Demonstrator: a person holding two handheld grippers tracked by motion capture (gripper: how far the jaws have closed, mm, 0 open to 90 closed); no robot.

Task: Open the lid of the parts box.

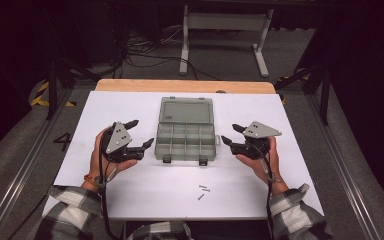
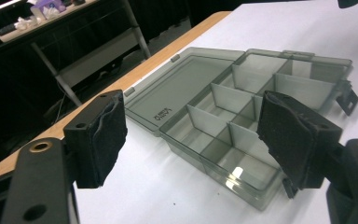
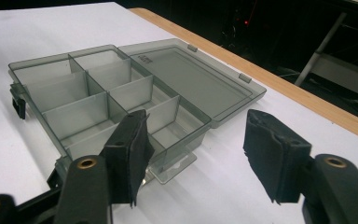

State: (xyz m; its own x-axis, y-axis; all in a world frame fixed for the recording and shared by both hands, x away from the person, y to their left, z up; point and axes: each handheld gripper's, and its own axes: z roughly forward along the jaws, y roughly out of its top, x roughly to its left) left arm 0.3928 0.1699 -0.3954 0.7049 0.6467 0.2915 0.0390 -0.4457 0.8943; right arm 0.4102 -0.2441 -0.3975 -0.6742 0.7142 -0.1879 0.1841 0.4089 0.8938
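Observation:
A smoky grey plastic compartment box (image 1: 185, 137) lies in the middle of the white sheet, its lid (image 1: 186, 110) folded flat towards the far side. Its divided cells look empty. My left gripper (image 1: 145, 131) is held just left of the box, jaws open and nothing between them. In the left gripper view the box (image 2: 242, 140) lies beyond the open left gripper (image 2: 193, 140). My right gripper (image 1: 228, 132) hovers at the box's right side, open and holding nothing. In the right gripper view the box's near corner (image 3: 88, 98) sits just ahead of the right gripper (image 3: 200, 154).
A few small screws (image 1: 203, 191) lie on the white sheet (image 1: 130, 190) in front of the box. The wooden table edge (image 1: 185, 86) runs behind the lid. Two black latches (image 1: 167, 159) hang at the box's front. A white stand (image 1: 225, 35) is on the floor beyond.

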